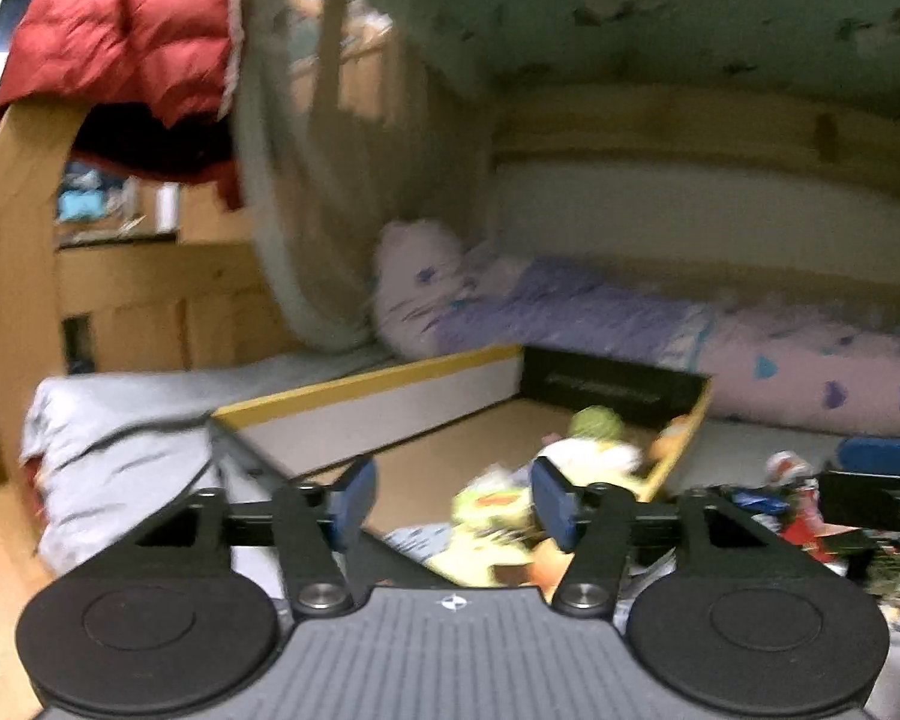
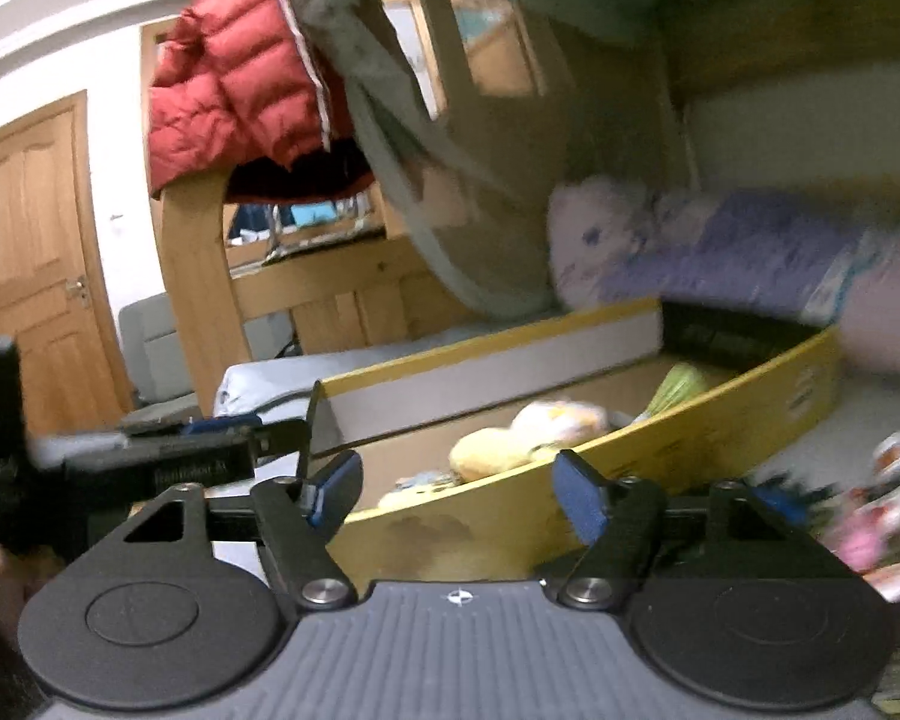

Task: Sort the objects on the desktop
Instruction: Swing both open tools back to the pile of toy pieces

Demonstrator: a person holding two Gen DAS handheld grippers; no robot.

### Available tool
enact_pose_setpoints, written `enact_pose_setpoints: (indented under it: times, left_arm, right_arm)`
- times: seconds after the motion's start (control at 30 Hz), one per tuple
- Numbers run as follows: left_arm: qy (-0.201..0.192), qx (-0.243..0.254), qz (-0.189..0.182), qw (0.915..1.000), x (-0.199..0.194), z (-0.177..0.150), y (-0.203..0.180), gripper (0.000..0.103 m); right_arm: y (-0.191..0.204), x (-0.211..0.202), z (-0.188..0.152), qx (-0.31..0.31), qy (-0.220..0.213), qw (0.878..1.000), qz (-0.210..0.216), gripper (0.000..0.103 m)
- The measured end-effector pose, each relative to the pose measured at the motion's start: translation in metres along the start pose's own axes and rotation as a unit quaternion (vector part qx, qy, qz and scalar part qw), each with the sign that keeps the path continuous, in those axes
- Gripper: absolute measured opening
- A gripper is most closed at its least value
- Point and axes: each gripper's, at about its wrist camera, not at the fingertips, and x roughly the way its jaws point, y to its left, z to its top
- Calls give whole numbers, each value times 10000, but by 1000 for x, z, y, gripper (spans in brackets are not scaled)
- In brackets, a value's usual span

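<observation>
left gripper (image 1: 450, 495): i see my jaws standing apart with nothing between the blue pads, poised over the near corner of the box.
right gripper (image 2: 456, 489): jaws wide, holding nothing, just outside the yellow front wall.
cardboard box (image 1: 384, 381): open-topped tray on the grey bedsheet (image 1: 108, 420); its white-faced wall runs along the left, the black end wall sits at the back.
toys in box (image 2: 528, 432): soft yellow and green things lie against the right-hand wall; blur is heavy, so i think they are plush, not sure.
loose items (image 2: 882, 504): a red and pink clutter lies right of the box, outside it.
open room: the left half of the box floor is bare.
</observation>
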Motion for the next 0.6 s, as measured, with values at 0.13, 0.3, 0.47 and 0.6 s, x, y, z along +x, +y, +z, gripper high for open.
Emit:
enact_pose_setpoints:
  times: [0.13, 0.3, 0.47, 0.6]
  left_arm:
    - [-254, 207, -416, 9986, -21, -2, -19, 81]
    - [-354, 452, -989, 9934, -42, -6, -53, 81]
    - [-203, 816, -1388, 9868, -64, -20, -107, 80]
    - [89, 1142, -1804, 9769, -86, -40, -157, 74]
  right_arm:
    - [7, -68, -7, -778, -234, 9956, -465, 82]
    - [-27, -167, -13, -679, -250, 9890, -1293, 84]
    - [-79, -242, -48, 250, 173, 9674, -2514, 59]
    - [-86, -260, -51, 1076, 464, 9424, -3132, 36]
